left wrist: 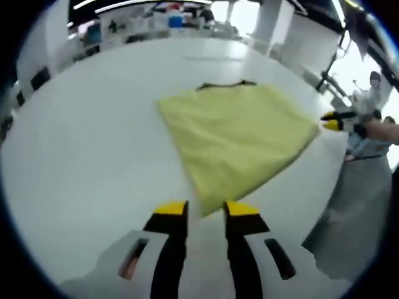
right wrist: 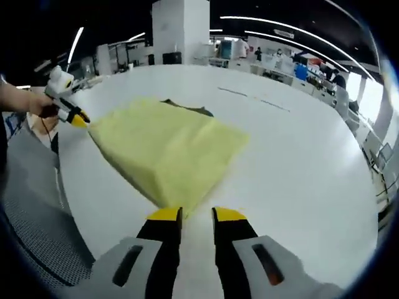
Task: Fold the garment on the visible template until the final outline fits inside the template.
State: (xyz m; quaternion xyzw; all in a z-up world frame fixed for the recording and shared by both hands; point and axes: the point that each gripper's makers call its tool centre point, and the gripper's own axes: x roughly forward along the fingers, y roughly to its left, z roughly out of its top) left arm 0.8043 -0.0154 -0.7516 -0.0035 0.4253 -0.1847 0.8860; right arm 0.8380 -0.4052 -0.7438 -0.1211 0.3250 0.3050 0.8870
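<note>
A yellow garment [left wrist: 240, 137] lies flat on the white table [left wrist: 93, 156], and a dark strip of the template [left wrist: 224, 85] peeks out at its far edge. My left gripper [left wrist: 206, 209] is open, with the garment's near corner just between its yellow tips. The right gripper [left wrist: 332, 121] sits at the garment's right corner. In the right gripper view the garment [right wrist: 168, 149] spreads ahead with the template [right wrist: 190, 107] showing behind it. My right gripper [right wrist: 196, 215] is open at the near corner. The left gripper [right wrist: 77, 117] touches the far left corner.
The person's hand [right wrist: 25, 103] and grey clothing [left wrist: 352, 212] stand at the table's edge. The table top [right wrist: 299, 162] is wide and white around the garment. Benches and equipment [left wrist: 168, 18] line the room beyond the table.
</note>
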